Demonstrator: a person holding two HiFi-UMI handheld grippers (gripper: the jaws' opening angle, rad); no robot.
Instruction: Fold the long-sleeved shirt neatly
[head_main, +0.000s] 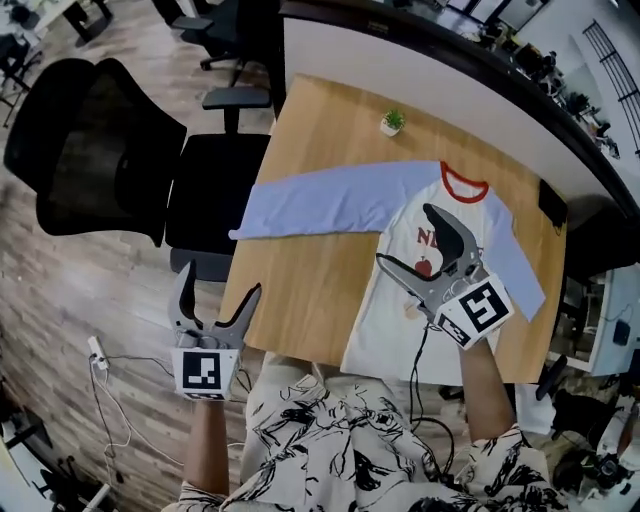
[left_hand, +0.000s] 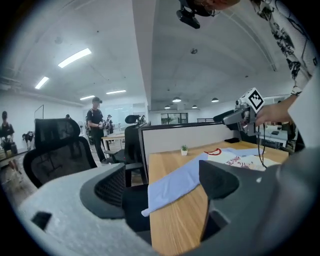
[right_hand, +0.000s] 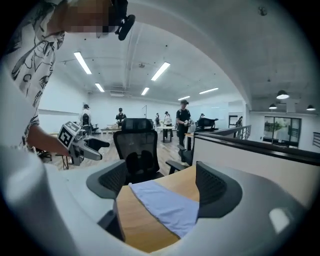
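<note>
A long-sleeved shirt (head_main: 400, 310) with a white body, red collar and light blue sleeves lies flat on the wooden table (head_main: 300, 290). Its left sleeve (head_main: 320, 200) stretches to the table's left edge; the other sleeve (head_main: 515, 265) lies down the right side. My left gripper (head_main: 218, 280) is open and empty off the table's near left corner, facing that sleeve's cuff (left_hand: 172, 184). My right gripper (head_main: 405, 237) hovers open over the shirt's chest, pointing left along the sleeve (right_hand: 167, 205). Each gripper view shows the other gripper: the right gripper (left_hand: 227, 118) and the left gripper (right_hand: 100, 150).
A small potted plant (head_main: 392, 122) stands at the table's far edge, before a white partition (head_main: 450, 80). A black office chair (head_main: 100, 150) sits left of the table, close to the sleeve's cuff. A black object (head_main: 552, 203) lies at the far right corner. People stand in the background.
</note>
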